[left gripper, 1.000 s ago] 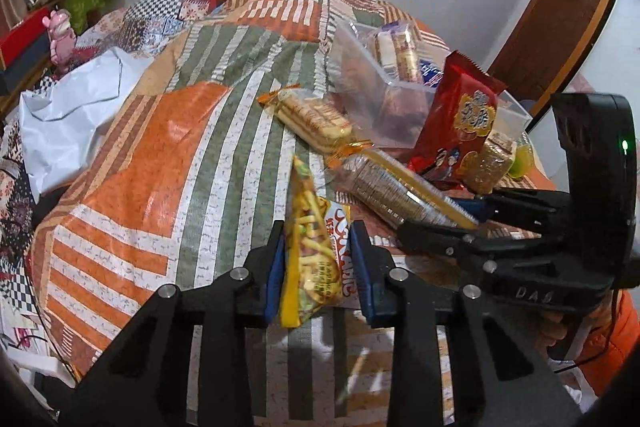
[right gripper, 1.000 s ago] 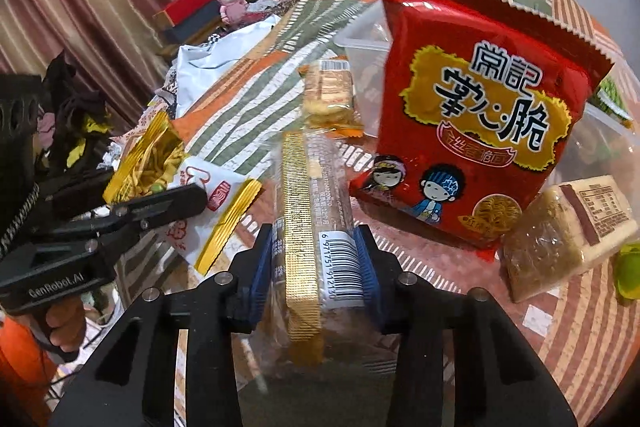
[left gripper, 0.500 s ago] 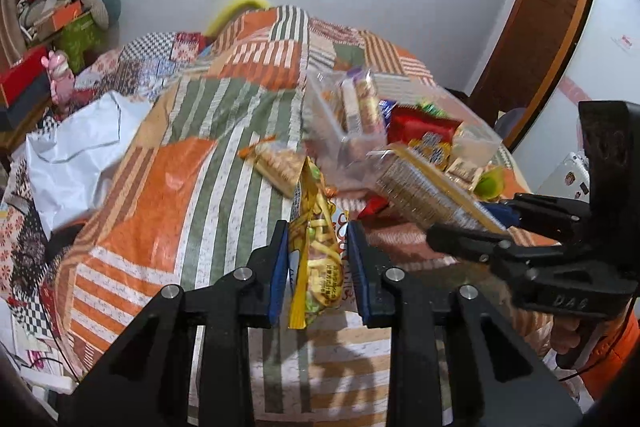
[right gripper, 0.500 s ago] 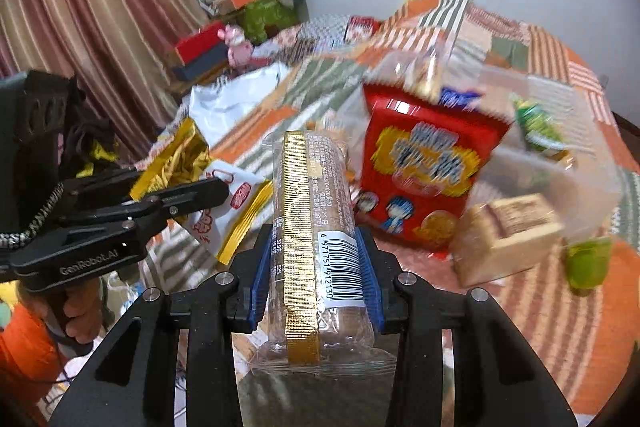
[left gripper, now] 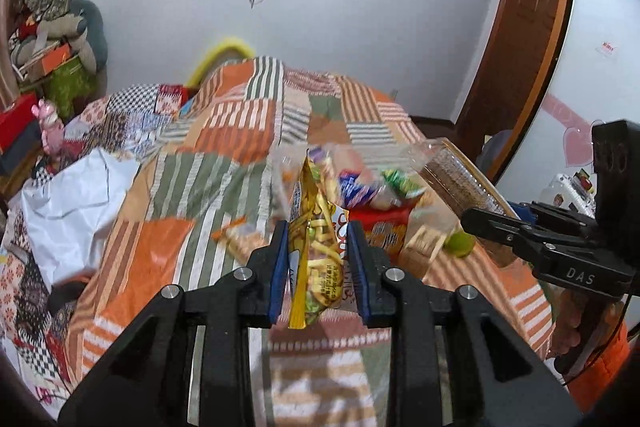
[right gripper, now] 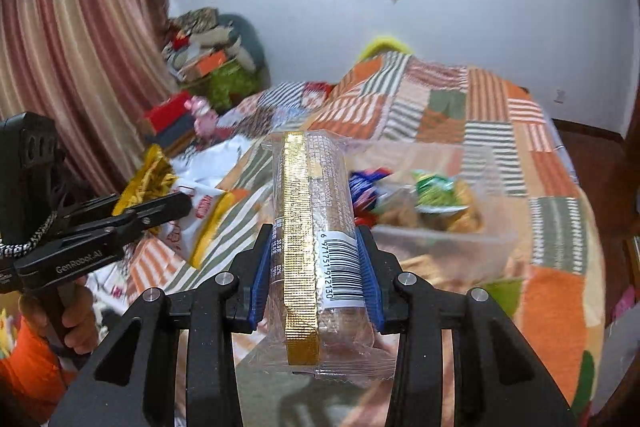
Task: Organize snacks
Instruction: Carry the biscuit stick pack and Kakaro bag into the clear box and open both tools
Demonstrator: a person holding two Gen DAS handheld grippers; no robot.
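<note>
My left gripper [left gripper: 319, 267] is shut on a yellow snack bag [left gripper: 320, 259] printed with fries, held upright above the patchwork bed. That bag [right gripper: 160, 183] and the left gripper [right gripper: 176, 203] show at the left of the right wrist view. My right gripper [right gripper: 315, 267] is shut on a long clear cracker pack [right gripper: 312, 227] with a gold strip and a barcode. The same pack [left gripper: 460, 183] sticks out of the right gripper [left gripper: 476, 219] at the right of the left wrist view. A clear plastic bin [right gripper: 448, 235] holding several snacks sits on the bed just beyond both grippers.
A red snack bag [left gripper: 384, 231], a tan wrapped block [left gripper: 424, 247] and a green item [left gripper: 460, 243] lie by the bin. Another cracker pack [left gripper: 240, 239] lies left of it. A white plastic bag [left gripper: 68, 203] lies on the quilt [left gripper: 240, 131]. Boxes and cushions pile up at far left.
Both grippers have risen with their snacks still held. The bed and the bin now sit lower and farther off, and the wall and screen have come into view.
</note>
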